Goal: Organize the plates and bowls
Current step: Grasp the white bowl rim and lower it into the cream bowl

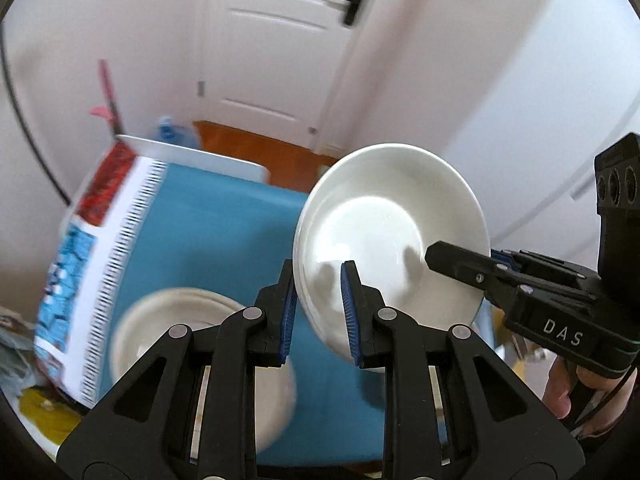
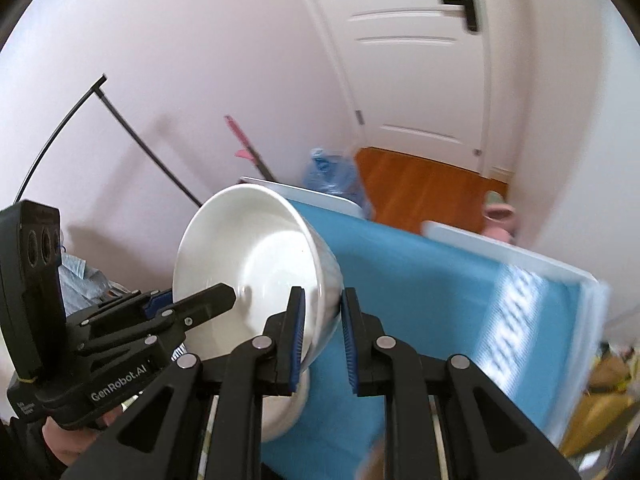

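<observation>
A white bowl (image 1: 390, 236) is held tilted in the air above the blue table cover (image 1: 224, 232). My left gripper (image 1: 320, 312) is shut on its near rim, one pad inside and one outside. My right gripper (image 1: 460, 268) grips the opposite rim from the right. In the right wrist view the same bowl (image 2: 256, 256) sits between my right gripper's pads (image 2: 322, 334), and the left gripper (image 2: 200, 304) reaches its rim from the left. A second white bowl or plate (image 1: 192, 356) lies on the cover below, blurred; it also shows in the right wrist view (image 2: 286, 408).
A patterned cloth strip (image 1: 100, 264) runs along the cover's left side. White trays or boards (image 2: 520, 256) lie at the table's far edge. A blue plastic bag (image 2: 332, 172), a pink-handled mop (image 2: 244, 144), wooden floor and a white door (image 2: 420, 60) are beyond.
</observation>
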Demonstrator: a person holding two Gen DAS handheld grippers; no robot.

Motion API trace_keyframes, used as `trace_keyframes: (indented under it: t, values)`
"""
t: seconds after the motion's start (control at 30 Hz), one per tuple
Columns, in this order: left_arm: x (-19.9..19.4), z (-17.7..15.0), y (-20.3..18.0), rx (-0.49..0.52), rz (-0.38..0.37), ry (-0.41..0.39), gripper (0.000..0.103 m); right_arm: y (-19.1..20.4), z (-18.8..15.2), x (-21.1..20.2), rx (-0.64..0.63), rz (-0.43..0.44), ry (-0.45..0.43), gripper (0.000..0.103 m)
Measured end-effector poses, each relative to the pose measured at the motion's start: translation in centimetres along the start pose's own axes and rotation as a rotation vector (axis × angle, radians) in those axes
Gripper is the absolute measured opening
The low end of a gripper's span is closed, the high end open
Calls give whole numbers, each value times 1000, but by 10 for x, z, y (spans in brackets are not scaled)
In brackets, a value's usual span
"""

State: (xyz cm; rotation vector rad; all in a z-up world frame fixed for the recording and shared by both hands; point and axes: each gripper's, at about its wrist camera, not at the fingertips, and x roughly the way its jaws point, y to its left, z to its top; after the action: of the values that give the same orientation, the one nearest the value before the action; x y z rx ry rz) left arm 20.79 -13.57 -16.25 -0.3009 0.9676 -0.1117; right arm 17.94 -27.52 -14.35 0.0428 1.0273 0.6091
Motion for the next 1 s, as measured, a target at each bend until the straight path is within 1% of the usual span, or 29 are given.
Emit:
trace_keyframes:
  t: [0.1,0.13,0.23,0.37,0.43,0.53,0.57,0.7,0.87,1.0]
  values:
    - [7,-14,-32,50,-37,35,19,-29,-31,-26,67,-41,-5,17]
    - [11,-20,-44,73,-46,51,19,-35,-37,-28,83,-50,-6,17]
    - [28,-40,-76,145,-72,113,19,-59,-69,-39,163,-94,0,17]
    - [49,-63,-98,212,-84,192,19,-83,-104,-40,264,-123,22,17]
    - [61,-75,-101,232,-84,232,19,-94,-122,-38,306,-132,39,17]
    - [78,-88,-106,268,-80,287,19,-101,-136,-32,339,-147,57,17]
    - [81,-91,-107,279,-76,294,19,-105,-140,-29,351,-153,62,17]
    - [91,-93,-109,312,-62,314,19,-112,-151,-24,372,-162,72,17]
    - [100,-97,-117,351,-43,347,19,-115,-155,-18,377,-183,89,17]
    - [105,-100,-120,388,-19,349,19,-116,-160,-16,385,-182,98,17]
